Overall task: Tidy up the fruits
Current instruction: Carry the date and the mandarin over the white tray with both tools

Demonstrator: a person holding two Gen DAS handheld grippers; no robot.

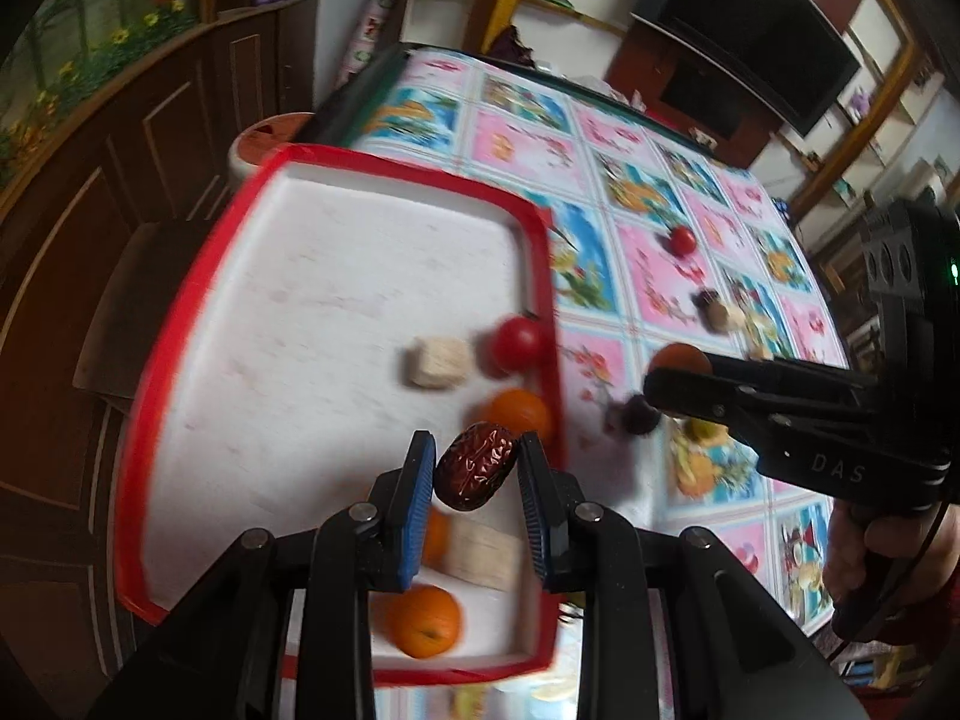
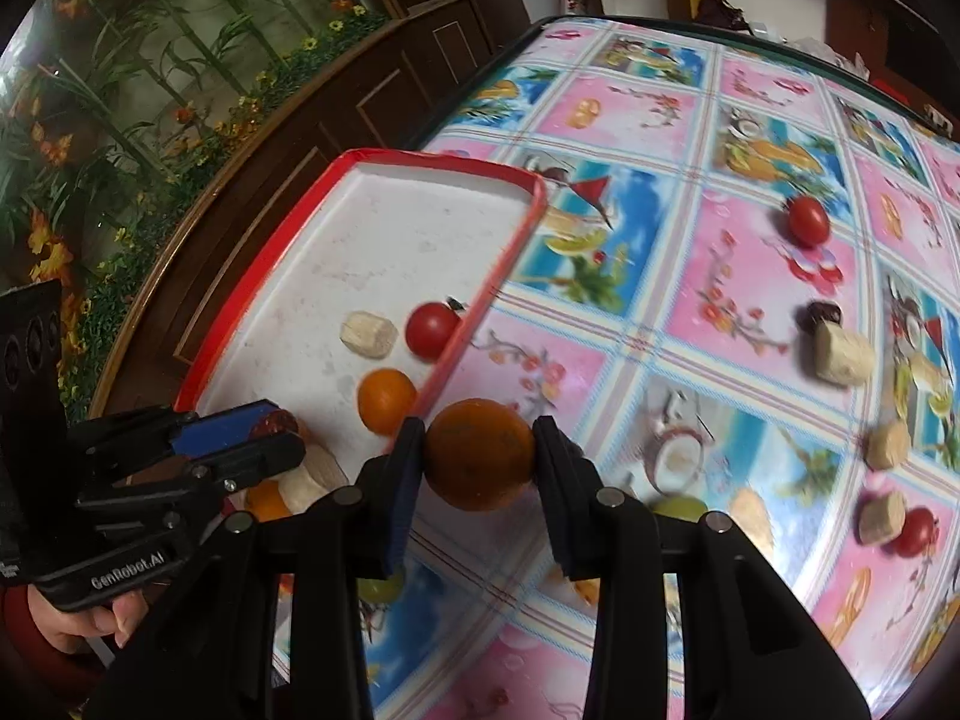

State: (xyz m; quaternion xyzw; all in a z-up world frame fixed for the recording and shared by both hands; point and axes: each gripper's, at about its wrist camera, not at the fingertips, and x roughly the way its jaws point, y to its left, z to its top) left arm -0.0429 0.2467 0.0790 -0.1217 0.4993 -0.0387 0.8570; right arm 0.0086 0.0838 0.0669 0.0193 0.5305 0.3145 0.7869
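A white tray with a red rim (image 1: 336,162) (image 2: 444,165) lies at the table's left edge. It holds oranges (image 1: 423,621), a cherry tomato (image 1: 517,343) and pale cut pieces (image 1: 438,363). My left gripper (image 1: 477,474) is shut on a wrinkled brown date (image 1: 476,473) above the tray's near right part. My right gripper (image 2: 478,463) is shut on an orange (image 2: 478,462) just right of the tray's rim; it also shows in the left wrist view (image 1: 681,360). More fruit lies on the cloth: a tomato (image 2: 808,220), a date (image 2: 822,313) and pale pieces (image 2: 843,354).
The table wears a pink and blue fruit-print cloth (image 2: 708,276). A dark wooden cabinet (image 1: 120,180) stands left of the table, a television (image 1: 762,36) behind it. A green fruit (image 2: 678,507) lies under my right gripper.
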